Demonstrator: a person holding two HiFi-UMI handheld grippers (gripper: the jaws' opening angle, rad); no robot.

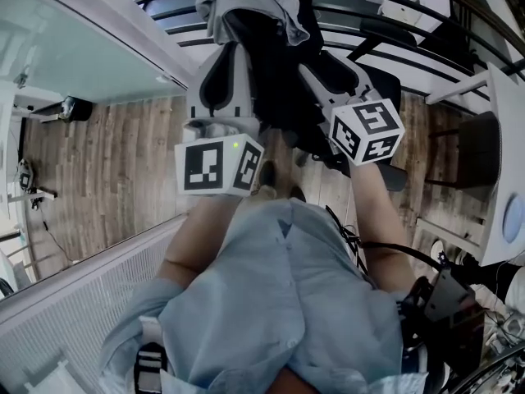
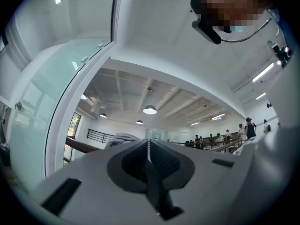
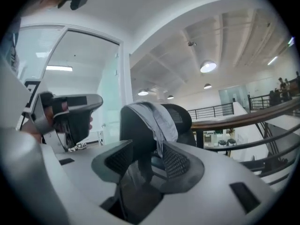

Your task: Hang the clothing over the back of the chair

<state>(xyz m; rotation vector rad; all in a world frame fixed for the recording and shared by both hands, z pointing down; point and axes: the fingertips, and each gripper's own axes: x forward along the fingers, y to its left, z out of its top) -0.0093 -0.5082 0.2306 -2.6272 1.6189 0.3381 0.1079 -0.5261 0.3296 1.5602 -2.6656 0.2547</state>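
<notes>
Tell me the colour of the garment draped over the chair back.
The garment is light grey; clearest in the right gripper view.

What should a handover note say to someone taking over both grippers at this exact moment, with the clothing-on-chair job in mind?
Left gripper: jaws together, nothing between them.
Right gripper: jaws apart, empty, pointed at the chair.
Grey garment: draped over the top of the black chair back; neither gripper holds it.
Done: the hanging looks complete.
Left: probably just check that the garment sits securely, then draw both grippers away.
</notes>
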